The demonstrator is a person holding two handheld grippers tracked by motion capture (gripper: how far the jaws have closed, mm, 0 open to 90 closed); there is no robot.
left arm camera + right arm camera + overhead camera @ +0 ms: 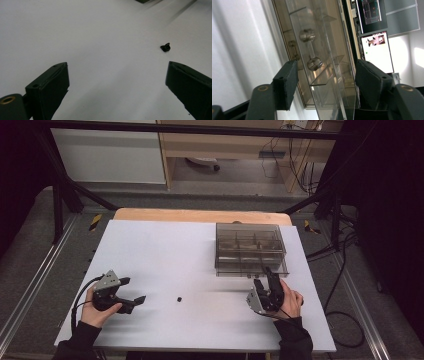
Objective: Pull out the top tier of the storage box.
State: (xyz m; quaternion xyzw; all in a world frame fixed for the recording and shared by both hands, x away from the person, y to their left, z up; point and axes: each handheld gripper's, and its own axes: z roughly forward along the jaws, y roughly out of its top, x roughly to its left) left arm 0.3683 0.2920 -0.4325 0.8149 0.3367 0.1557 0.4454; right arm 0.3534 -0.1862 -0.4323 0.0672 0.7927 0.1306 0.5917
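Clear smoky plastic organiser box (pixel 251 249) with its lid down sits toward the far right corner of the white worktop (pixel 165 250); inside, dividers form small compartments. Right gripper (pixel 266 276) is just at the box's near edge, its fingers (pixel 287 83) parted with the transparent front edge of the box standing between them, pads not yet pressing on it. Nothing is held. Left gripper (pixel 133 292) rests near the near left corner, fingers (pixel 50 88) spread wide and empty, aimed across the worktop toward a small black part (pixel 179 298) lying loose near the middle of the near edge. Judged step: getting hold of the lid's front lip to open the box. To do it well, the right fingers should seat squarely on the lip alone rather than on the box wall, close gently, and lift along the hinge arc; the light box may slide or tip, so the left gripper could steady it. High view gives the layout: box, loose part and both hands relative to the edges. Right gripper view adds what the high view cannot resolve, namely two round silvery pieces (pixel 314 63) in the compartments and the edge between the pads. Left gripper view shows the black part (pixel 165 47) as irregular, screw-like, exact kind uncertain.
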